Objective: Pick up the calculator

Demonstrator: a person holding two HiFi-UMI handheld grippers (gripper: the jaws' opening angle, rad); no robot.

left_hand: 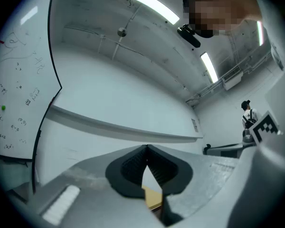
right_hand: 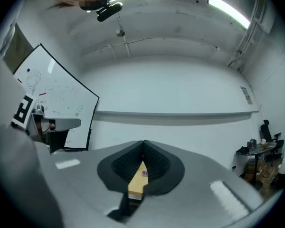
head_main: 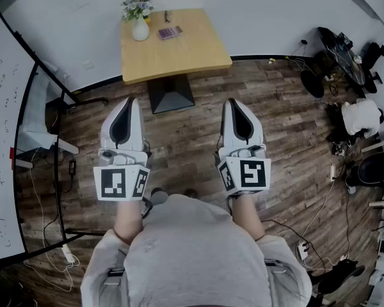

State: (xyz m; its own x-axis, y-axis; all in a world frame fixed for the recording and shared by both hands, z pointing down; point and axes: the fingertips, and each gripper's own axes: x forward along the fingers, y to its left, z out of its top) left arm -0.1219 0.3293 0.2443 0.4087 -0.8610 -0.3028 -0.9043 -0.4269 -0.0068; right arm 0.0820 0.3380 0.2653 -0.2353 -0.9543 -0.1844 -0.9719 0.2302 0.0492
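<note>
**Both hand-held grippers closed, in front of the table**

The calculator (head_main: 169, 32) is lying on the table (head_main: 179, 59), just right of the flower vase (head_main: 139, 19). The left hand-held gripper (head_main: 130, 102) and the right hand-held gripper (head_main: 231, 102) are hovering in front of the table, jaws pressed together and empty. Only the right gripper view is catching the calculator; the left gripper view is showing just a table corner.

The person wears a grey shirt (head_main: 195, 254) with short sleeves (head_main: 102, 264). A dark strap (head_main: 115, 272) with a buckle shows on each side of the shirt. The left gripper (head_main: 130, 102) and the right gripper (head_main: 234, 102) look the same. Each is a smooth white-grey shell, long and pointed, with a black oval patch on top. Inside are black ribbed pads (left_hand: 133, 167). At the back of each gripper is a white cube (head_main: 120, 182) with black square markers.
</note>
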